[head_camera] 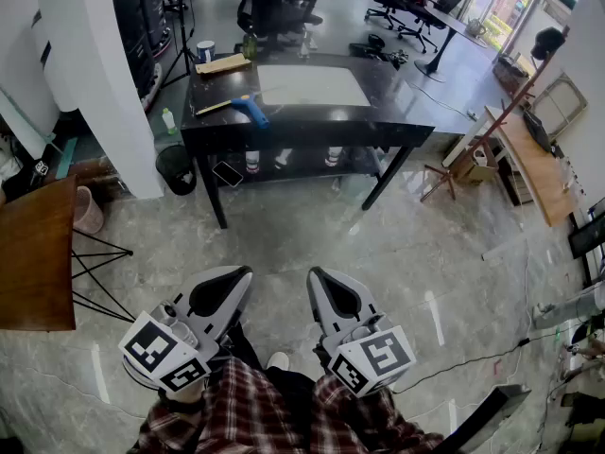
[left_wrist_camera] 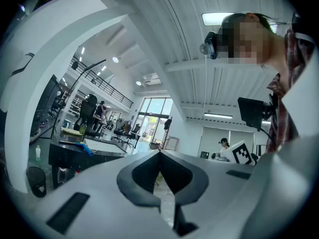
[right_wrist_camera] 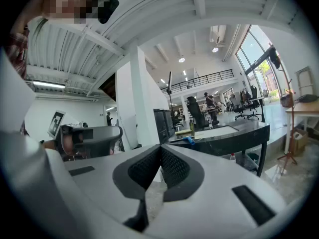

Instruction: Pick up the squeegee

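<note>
The squeegee, with a blue head and a pale handle, lies on the left part of a black table far ahead of me. It shows as a small blue shape in the left gripper view and in the right gripper view. My left gripper and right gripper are held side by side low in the head view, well short of the table. Both point toward it. Each has its jaws shut tip to tip with nothing between them.
A white board, a tan envelope, a cup and a bottle share the tabletop. A white pillar and a dark bin stand left of it. A wooden table is at my left, a wooden bench at right.
</note>
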{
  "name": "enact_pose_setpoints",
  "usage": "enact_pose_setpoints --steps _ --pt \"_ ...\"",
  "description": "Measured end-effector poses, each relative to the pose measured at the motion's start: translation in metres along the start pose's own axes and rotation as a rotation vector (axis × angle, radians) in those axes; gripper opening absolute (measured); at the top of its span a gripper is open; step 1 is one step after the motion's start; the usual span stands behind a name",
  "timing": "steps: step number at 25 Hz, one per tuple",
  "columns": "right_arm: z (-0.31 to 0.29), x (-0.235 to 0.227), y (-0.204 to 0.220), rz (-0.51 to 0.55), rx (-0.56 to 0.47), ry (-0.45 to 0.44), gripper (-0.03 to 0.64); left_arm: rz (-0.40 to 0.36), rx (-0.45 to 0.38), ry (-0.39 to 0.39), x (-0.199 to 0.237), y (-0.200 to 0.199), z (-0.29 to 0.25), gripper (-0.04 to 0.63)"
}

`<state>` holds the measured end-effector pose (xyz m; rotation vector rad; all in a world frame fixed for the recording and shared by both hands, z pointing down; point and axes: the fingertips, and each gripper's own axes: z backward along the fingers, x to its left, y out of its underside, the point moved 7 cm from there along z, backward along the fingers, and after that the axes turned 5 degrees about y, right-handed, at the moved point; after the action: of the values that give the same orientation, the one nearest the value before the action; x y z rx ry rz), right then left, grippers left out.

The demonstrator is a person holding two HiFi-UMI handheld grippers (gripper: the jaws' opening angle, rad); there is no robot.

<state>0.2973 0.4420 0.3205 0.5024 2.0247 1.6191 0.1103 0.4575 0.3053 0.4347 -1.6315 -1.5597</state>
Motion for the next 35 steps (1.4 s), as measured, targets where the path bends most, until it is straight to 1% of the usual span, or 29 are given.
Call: enact_pose_setpoints --steps 8,12,17,21,23,26,30,35 --pt "-0.098 0.001 -0.020 -0.008 0.003 0.021 0.012 0.003 0.009 0.025 0.100 -0.037 -0.019 0.009" --pt "-0.157 0.000 -0.034 0.005 -0.012 0.030 0.011 -0.023 0.004 0.043 0.155 -0.062 -0.027 0.009" --pt "-0.225 -0.001 -0.043 -0.003 -0.035 0.049 0.012 -0.035 0.012 0.063 0.216 -0.079 -0.024 0.009" --pt "-0.268 0.005 -0.048 -0.011 -0.043 0.066 0.012 -0.033 0.035 0.079 0.253 -0.089 -0.018 0.009" --pt "-0.285 0.005 -0.051 -0.012 -0.044 0.066 0.012 -0.021 0.032 0.080 0.269 -0.094 -0.019 0.009" --pt "-0.306 0.003 -0.052 -0.015 -0.020 0.069 0.012 0.004 0.035 0.079 0.293 -0.097 -0.024 0.009" --pt "-0.333 -0.012 -0.048 -0.025 0.020 0.088 0.012 0.051 0.039 0.080 0.325 -0.093 -0.042 0.009" --pt "-0.375 -0.057 -0.059 -0.032 0.024 0.090 0.011 0.056 0.040 0.071 0.364 -0.098 -0.088 0.009"
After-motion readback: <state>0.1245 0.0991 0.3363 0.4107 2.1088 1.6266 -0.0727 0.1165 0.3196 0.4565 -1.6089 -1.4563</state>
